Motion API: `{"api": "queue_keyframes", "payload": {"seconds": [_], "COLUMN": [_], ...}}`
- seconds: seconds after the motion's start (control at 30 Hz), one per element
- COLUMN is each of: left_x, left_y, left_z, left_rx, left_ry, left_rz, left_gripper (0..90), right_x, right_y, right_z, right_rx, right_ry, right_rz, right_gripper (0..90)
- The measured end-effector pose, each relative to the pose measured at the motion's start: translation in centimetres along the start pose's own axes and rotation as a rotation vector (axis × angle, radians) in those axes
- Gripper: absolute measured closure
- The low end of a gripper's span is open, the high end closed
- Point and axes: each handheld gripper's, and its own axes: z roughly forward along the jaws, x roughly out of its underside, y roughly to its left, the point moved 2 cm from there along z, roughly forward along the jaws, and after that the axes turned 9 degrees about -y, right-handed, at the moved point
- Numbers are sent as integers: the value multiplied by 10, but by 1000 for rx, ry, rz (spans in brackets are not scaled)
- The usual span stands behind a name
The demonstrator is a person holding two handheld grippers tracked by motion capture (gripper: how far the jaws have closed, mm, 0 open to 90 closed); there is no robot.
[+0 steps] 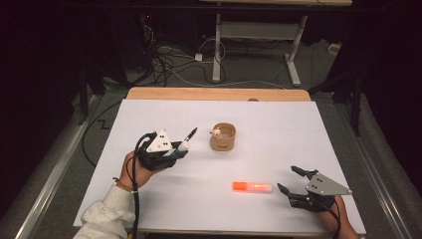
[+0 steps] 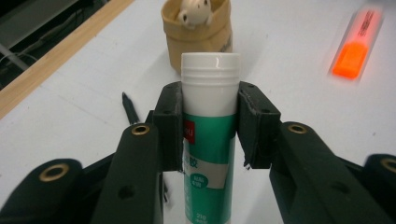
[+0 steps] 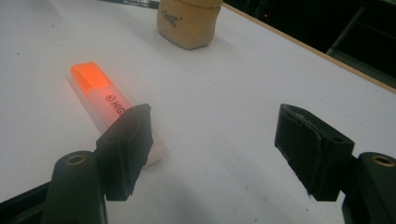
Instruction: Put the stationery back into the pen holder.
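The glue stick [image 2: 209, 135] is already picked up, clamped upright in the left tool [image 2: 209, 126] at left centre of the high view; dropping it into the tan cup [image 1: 223, 138], mid-frame, looks like what remains. The orange highlighter [image 1: 253, 187] lies untouched at lower centre on the tabletop [image 1: 298, 134]. The right tool [image 3: 212, 154] hovers beside it, jaws wide apart, holding nothing

Most of the white table [image 1: 298, 129] lay bare. Obstacles were few: a tan cup [image 1: 223, 137] near the middle, a black pen [image 1: 190, 134] just left of it, and an orange highlighter [image 1: 253, 187] toward the front edge.
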Motion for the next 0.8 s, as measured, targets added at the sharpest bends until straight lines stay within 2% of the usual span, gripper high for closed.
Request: {"api": "queue_keyframes", "payload": {"seconds": [0.13, 0.33, 0.47, 0.53, 0.77, 0.8], "left_x": [-2, -7, -11, -13, -33, -37], "left_y": [3, 6, 8, 11, 21, 22], "left_z": [3, 8, 14, 16, 27, 29], "left_rx": [-14, -23, -4, 9, 12, -1], "left_ry": [-58, -122, -165, -198, -306, -314], "left_rz": [-31, -55, -69, -90, -131, -121], "left_gripper": [629, 629, 629, 629, 629, 629], "right_x": [0, 0, 0, -1, 0, 0], "right_y": [0, -1, -1, -1, -1, -1], "right_z": [-1, -1, -1, -1, -1, -2], "right_rx": [2, 8, 9, 10, 7, 7], "right_ry": [-2, -7, -7, -8, -8, -12], "right_rz": [0, 2, 0, 1, 0, 0], "right_gripper": [282, 283, 282, 283, 282, 282]}}
